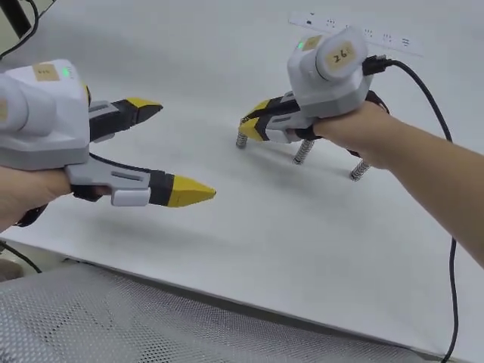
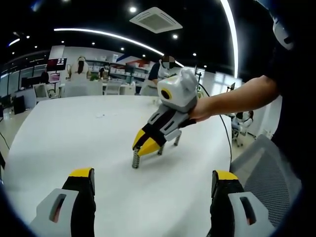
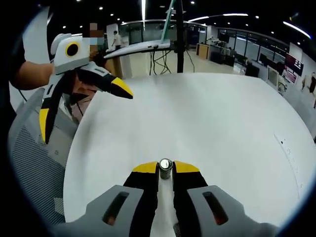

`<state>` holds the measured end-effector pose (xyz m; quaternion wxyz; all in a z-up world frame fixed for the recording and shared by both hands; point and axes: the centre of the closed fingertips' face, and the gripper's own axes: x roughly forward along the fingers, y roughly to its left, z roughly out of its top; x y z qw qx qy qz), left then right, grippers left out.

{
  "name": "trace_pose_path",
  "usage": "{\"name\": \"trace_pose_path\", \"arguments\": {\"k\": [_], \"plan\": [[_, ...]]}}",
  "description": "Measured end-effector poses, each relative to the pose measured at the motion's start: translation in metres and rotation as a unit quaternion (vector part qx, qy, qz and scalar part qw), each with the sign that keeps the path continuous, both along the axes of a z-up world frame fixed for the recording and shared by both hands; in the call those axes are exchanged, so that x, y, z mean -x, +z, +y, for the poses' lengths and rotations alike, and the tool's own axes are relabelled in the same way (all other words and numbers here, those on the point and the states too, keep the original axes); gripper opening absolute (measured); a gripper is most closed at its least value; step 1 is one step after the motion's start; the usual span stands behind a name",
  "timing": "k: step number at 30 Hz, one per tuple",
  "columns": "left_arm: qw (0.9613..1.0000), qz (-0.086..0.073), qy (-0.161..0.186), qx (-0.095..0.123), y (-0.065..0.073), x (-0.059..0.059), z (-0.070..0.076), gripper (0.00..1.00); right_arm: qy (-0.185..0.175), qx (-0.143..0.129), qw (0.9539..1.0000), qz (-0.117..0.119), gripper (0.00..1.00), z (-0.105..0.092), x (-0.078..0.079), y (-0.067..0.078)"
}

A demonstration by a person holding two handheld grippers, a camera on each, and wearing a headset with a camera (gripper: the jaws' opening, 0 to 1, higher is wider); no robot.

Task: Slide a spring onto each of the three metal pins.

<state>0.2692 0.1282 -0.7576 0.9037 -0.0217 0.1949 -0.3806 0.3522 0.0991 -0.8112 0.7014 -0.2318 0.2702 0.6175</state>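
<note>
Spring (image 1: 242, 141) in right gripper (image 1: 249, 123), power strip (image 1: 355, 32) beyond, cable (image 1: 425, 92) across table (image 1: 265, 234).

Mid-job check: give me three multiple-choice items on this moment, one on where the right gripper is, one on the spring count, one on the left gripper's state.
1. Where over the white table are the tips of the right gripper?
A. At the end spring, the one nearest the left gripper.
B. Touching the left gripper.
C. Past the table's near edge.

2. How many springs stand on the table?
A. One.
B. Two.
C. Three.

3. How does the left gripper stand?
A. Shut on a spring.
B. Open, holding nothing.
C. Shut, empty.

Answers: 1 A, the right gripper view shows that spring's top between the yellow tips. 2 C, the head view shows three upright coils in a row. 3 B, its jaws are spread wide with nothing between them.
</note>
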Motion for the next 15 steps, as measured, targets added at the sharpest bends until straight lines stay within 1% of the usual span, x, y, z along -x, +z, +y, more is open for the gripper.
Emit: {"name": "trace_pose_path", "arguments": {"k": [5, 7, 10, 13, 15], "plan": [[1.0, 0.001, -0.001, 0.001, -0.0007, 0.0006, -0.0009, 0.96, 0.002, 0.005, 1.0, 0.0, 0.08, -0.0003, 0.0038, -0.0037], [1.0, 0.001, -0.001, 0.0, -0.001, 0.0006, -0.0008, 0.96, 0.0, -0.001, 1.0, 0.001, 0.08, 0.0008, 0.0043, -0.0024], [1.0, 0.001, -0.001, 0.0, -0.0008, 0.0006, -0.0009, 0.96, 0.002, 0.001, 1.0, 0.001, 0.08, 0.0009, 0.0043, -0.0029], [1.0, 0.001, -0.002, 0.001, 0.0, 0.0005, -0.0012, 0.96, 0.004, 0.002, 1.0, -0.002, 0.08, 0.0014, 0.0045, -0.0023], [1.0, 0.001, -0.002, -0.001, 0.0006, 0.0003, -0.0017, 0.96, 0.009, 0.005, 0.9999, -0.01, 0.08, 0.0011, 0.0031, -0.0015]]}}
